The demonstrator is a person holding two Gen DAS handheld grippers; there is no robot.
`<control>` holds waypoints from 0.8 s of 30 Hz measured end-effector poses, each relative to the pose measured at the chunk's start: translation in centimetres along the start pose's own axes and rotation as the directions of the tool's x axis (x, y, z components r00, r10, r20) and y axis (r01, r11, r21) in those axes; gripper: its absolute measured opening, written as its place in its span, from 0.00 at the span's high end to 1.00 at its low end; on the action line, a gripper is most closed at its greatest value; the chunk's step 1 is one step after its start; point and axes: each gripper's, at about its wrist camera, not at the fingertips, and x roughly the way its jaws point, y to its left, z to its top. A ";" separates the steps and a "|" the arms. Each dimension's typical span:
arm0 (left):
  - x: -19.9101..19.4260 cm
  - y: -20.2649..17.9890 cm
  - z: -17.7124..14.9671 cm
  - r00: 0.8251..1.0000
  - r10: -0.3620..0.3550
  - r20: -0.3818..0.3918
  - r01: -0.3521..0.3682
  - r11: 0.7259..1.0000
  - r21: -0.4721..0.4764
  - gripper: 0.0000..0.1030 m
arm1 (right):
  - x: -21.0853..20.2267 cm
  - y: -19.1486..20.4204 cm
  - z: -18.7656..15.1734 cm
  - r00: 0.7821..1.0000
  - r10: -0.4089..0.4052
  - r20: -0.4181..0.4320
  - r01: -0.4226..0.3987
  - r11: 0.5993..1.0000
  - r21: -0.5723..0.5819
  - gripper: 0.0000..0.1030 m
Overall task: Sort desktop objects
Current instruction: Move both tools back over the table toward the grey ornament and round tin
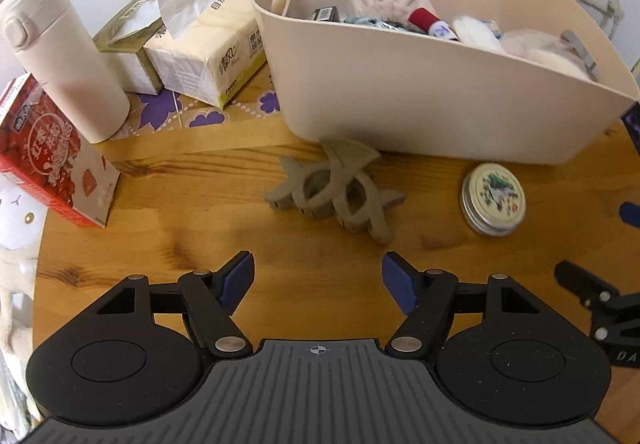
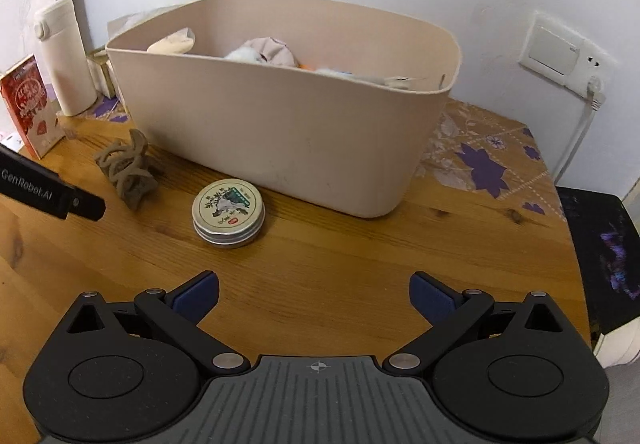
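below: both hand-held grippers hung over the wooden desk (image 1: pixel 168 228) with jaws spread wide and nothing between them. ahead of the left hand-held gripper (image 1: pixel 318 278), apart from it, lay two taupe hair claws (image 1: pixel 340 187), tangled together, just in front of the beige tub (image 1: pixel 420 99). the round tin (image 2: pixel 228 212) lay ahead and left of the right hand-held gripper (image 2: pixel 314 294), near the tub's front wall. the tub held soft cloth items and small packets, heaped; no finer detail could be told.
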 end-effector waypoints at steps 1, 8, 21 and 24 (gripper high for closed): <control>0.2 0.0 0.2 1.000 -0.003 -0.001 0.003 1.000 -0.003 0.30 | 0.3 0.1 0.1 1.000 0.004 -0.002 -0.004 1.000 -0.004 0.00; 1.9 -0.1 1.4 1.000 -0.016 0.000 0.016 1.000 -0.019 0.30 | 2.3 1.2 1.2 0.999 0.047 0.004 -0.047 0.997 -0.056 0.00; 4.0 -0.1 2.6 0.999 -0.041 0.004 0.041 0.998 -0.049 0.25 | 4.8 2.8 2.1 0.994 0.105 0.001 -0.105 0.992 -0.064 0.00; 4.3 -0.3 2.8 0.999 -0.040 0.007 0.040 0.999 -0.016 0.20 | 5.2 3.0 1.8 0.994 0.105 -0.005 -0.105 0.992 -0.069 0.02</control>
